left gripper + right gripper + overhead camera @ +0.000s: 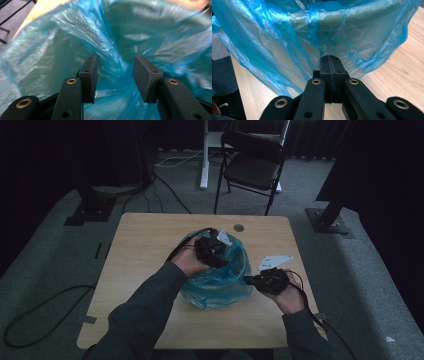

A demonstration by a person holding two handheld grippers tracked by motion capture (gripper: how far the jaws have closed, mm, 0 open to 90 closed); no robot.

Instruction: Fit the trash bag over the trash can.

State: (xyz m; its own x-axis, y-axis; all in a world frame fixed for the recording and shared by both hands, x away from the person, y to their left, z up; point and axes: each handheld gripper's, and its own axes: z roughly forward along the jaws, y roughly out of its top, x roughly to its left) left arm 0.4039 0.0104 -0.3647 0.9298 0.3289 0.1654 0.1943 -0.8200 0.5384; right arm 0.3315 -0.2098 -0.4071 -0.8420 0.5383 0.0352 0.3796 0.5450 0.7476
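A: What lies on the table (145, 235)?

B: A blue plastic bag (220, 280) lining a bin, standing near the middle of the light wooden top, a little toward the person's side. Bare wood runs all round it, widest on the left and at the far edge; the near right corner is narrower.

A: Where are the hands?

B: The left gripper (212, 249) hangs over the bag's open mouth, at its far left rim. In the left gripper view its jaws stand apart inside the opening, a fold of blue film (100, 37) rising between them, neither pad pressing on it.

A: And the other?

B: The right gripper (252, 280) meets the bag's right side, low down. In the right gripper view its jaws are pressed together, pinching the bag's film (322, 53) at their tips, with table edge beyond.

A: Anything past the table?

B: A black folding chair (252, 165) stands well apart on grey carpet.
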